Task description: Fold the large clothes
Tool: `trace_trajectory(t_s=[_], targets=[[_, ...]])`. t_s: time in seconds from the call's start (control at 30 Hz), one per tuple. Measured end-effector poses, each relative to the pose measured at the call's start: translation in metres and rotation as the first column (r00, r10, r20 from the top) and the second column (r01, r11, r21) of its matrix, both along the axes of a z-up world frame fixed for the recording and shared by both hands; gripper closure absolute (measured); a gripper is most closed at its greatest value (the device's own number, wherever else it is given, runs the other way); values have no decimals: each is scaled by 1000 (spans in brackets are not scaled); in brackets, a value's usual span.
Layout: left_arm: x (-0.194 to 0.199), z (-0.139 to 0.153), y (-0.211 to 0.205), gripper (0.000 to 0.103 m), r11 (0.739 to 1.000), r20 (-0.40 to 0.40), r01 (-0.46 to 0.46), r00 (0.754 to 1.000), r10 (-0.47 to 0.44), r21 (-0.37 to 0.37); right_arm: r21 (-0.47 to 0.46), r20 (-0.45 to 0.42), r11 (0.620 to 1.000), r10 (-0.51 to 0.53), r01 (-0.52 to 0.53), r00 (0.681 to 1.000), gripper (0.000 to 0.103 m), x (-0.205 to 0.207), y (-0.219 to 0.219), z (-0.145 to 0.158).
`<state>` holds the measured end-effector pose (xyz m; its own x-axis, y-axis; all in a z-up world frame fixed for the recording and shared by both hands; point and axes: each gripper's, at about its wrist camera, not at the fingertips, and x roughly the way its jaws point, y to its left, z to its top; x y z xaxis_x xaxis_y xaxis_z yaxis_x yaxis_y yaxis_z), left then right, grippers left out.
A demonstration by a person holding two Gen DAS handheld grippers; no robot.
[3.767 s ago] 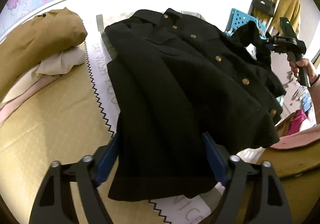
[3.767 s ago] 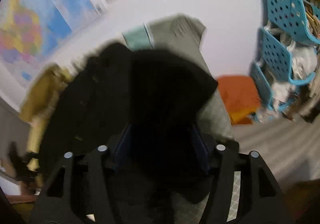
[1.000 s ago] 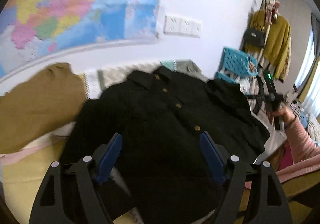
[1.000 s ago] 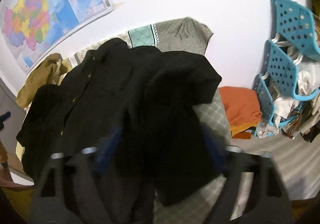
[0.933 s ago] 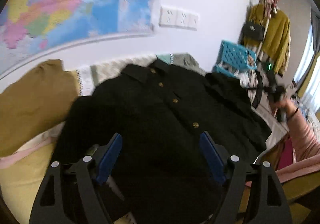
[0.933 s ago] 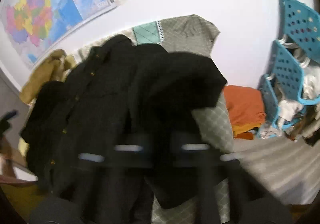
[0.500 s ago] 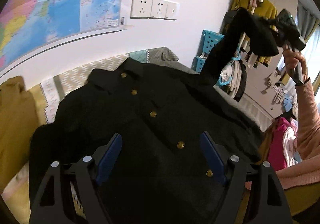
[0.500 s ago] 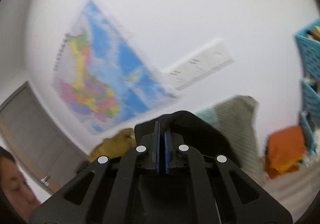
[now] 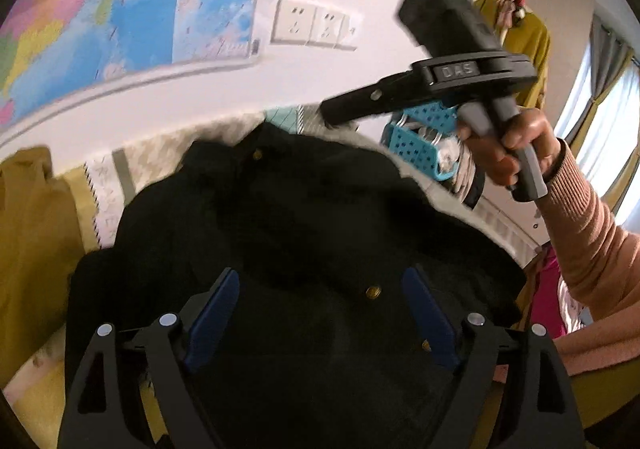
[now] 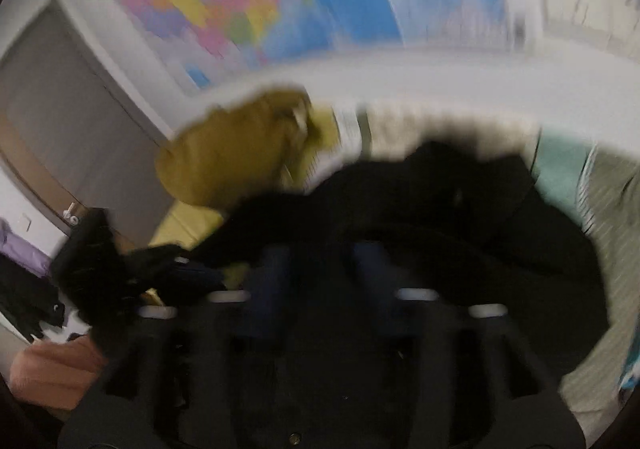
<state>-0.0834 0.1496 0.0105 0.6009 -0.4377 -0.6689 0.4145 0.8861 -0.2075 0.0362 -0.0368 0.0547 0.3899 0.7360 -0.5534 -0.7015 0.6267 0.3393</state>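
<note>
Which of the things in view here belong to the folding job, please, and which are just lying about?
Belonging to the job:
- black coat
- left gripper, open over it
- right gripper, jaws just opened, nothing between them

Lying about:
- mustard garment
- blue basket
- wall map
- yellow coat on hanger

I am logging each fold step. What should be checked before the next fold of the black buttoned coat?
1. Right gripper has let go of the sleeve: ok, its jaws have just been opening with nothing pinched.
2. Left gripper open: ok, spread over the black buttoned coat.
3. Sleeve lying across the coat front: ok, though rumpled.
4. Coat on the bed: ok.
5. Mustard garment pile apart from the coat: cannot tell.
</note>
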Motion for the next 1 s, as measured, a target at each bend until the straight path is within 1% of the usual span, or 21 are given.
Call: trace_trajectory(t_s=[0.07,0.1,0.2,0.23,0.33,0.4,0.47,0.5,0.53,0.57,0.63,0.67,0.7,0.73,0.77,0.8,0.83,0.87,0.9,0.93,1.0], targets=[[3,-12,-1,21,999,-30,-13,999,15,43,-42,-36,999,-24,23,999,38,10,8,-17],[5,-17,-1,21,998,-41,-14,999,16,57,-40,-36,999,-33,31,999,38,11,6,-20],[13,-30,-5,21,996,-77,-6,997,13,88,8,-38,996,-90,90,995,34,11,-23,-27],[17,-33,-9,21,996,-86,7,996,1,90,21,-32,992,-123,124,992,31,9,-37,-29],[24,-39,-30,17,993,-91,58,995,-49,105,58,-35,975,-214,215,976,30,4,-76,-43],[27,-44,-49,13,983,-77,100,993,-89,152,88,-55,962,-255,259,965,29,0,-101,-54],[35,-54,-71,13,961,-74,117,992,-102,251,81,-54,942,-322,325,945,28,-5,-123,-68],[40,-59,-77,17,954,-84,109,992,-89,279,71,-57,934,-347,351,936,28,-4,-127,-74],[47,-64,-81,33,948,-98,89,993,-61,307,59,-59,925,-373,376,926,26,-5,-134,-82],[56,-70,-81,42,942,-117,64,993,-26,331,51,-67,919,-387,391,920,22,-5,-140,-91],[67,-71,-71,75,952,-136,33,991,10,306,27,-77,907,-417,420,906,21,-3,-146,-106],[73,-66,-58,81,968,-147,6,989,32,249,9,-77,902,-429,431,900,21,-3,-149,-114],[78,-59,-41,84,986,-164,-23,985,51,166,4,-82,902,-430,432,899,21,-2,-152,-120],[81,-54,-25,87,994,-175,-52,982,69,99,9,-94,903,-426,429,900,21,-1,-154,-126],[86,-46,1,88,994,-190,-112,975,112,11,19,-101,903,-425,429,900,21,0,-155,-130],[90,-42,15,88,989,-200,-148,970,141,-22,24,-102,903,-425,429,899,22,0,-156,-134],[94,-38,38,88,974,-222,-214,955,195,-67,29,-99,900,-430,435,897,29,1,-158,-136],[98,-38,59,88,956,-254,-275,937,241,-107,35,-94,899,-432,437,897,45,1,-159,-138],[101,-40,77,88,937,-291,-323,917,274,-134,35,-93,903,-424,429,901,55,3,-157,-139],[103,-42,87,87,926,-314,-350,903,293,-142,28,-88,904,-422,426,902,73,4,-156,-139],[103,-50,104,82,910,-360,-395,873,329,-128,14,-50,897,-440,441,897,85,1,-159,-138]])
